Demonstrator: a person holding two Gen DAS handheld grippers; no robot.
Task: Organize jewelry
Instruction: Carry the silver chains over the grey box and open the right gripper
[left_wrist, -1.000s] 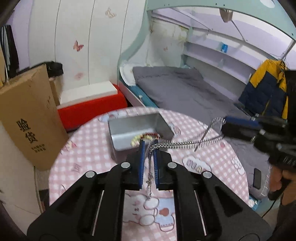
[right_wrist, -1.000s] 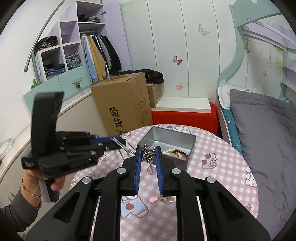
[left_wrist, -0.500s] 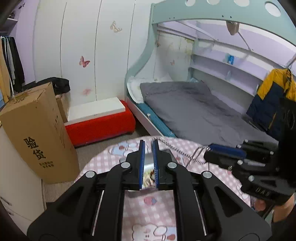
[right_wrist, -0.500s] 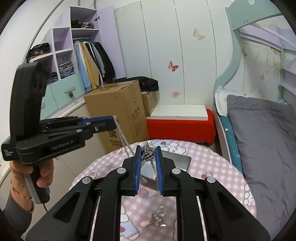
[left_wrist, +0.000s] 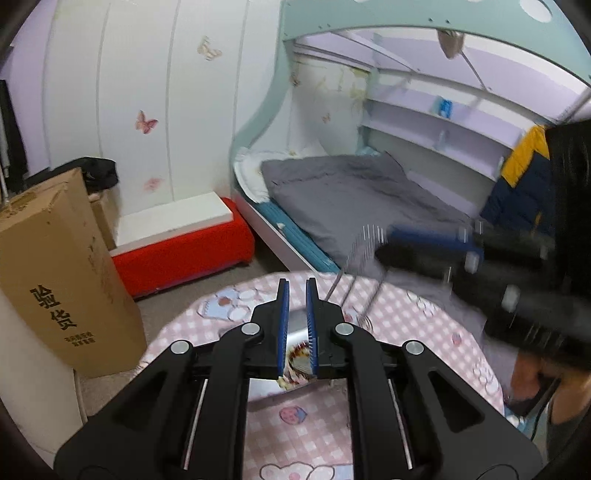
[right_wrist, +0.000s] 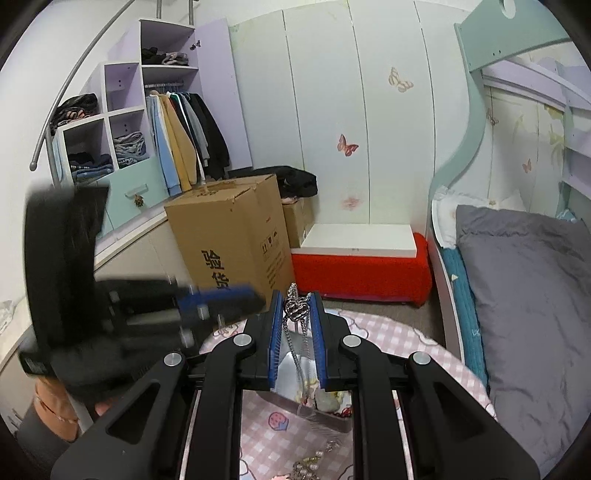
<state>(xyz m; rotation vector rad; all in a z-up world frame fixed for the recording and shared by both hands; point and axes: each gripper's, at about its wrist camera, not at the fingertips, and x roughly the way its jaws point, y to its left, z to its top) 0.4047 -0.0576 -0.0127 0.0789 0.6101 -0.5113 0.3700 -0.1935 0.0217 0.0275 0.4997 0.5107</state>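
Note:
My right gripper (right_wrist: 295, 295) is shut on a silver heart pendant (right_wrist: 295, 310). Its chain (right_wrist: 297, 354) hangs down between the blue pads. In the left wrist view that gripper (left_wrist: 380, 254) is a blur at the right, and chain strands (left_wrist: 345, 269) slope from it to my left gripper's right fingertip. My left gripper (left_wrist: 295, 282) holds its pads close together; where it pinches the chain is hidden behind the finger. Its blurred tip (right_wrist: 258, 299) sits close beside the right gripper. Below both stands the silver tin (left_wrist: 295, 325) with beads (left_wrist: 295, 356) on the pink checked table (left_wrist: 406, 321).
Loose jewelry (right_wrist: 306, 461) lies on the table in front of the tin. Beyond the table edge are a cardboard box (left_wrist: 55, 277), a red bench (left_wrist: 184, 254) and a bed (left_wrist: 351, 192). A person's hand (right_wrist: 51, 402) grips the left handle.
Both grippers have risen above the table and come closer together. The tin has slid down under the fingers in both views. The chain, earlier stretched between them, is now short and sloping.

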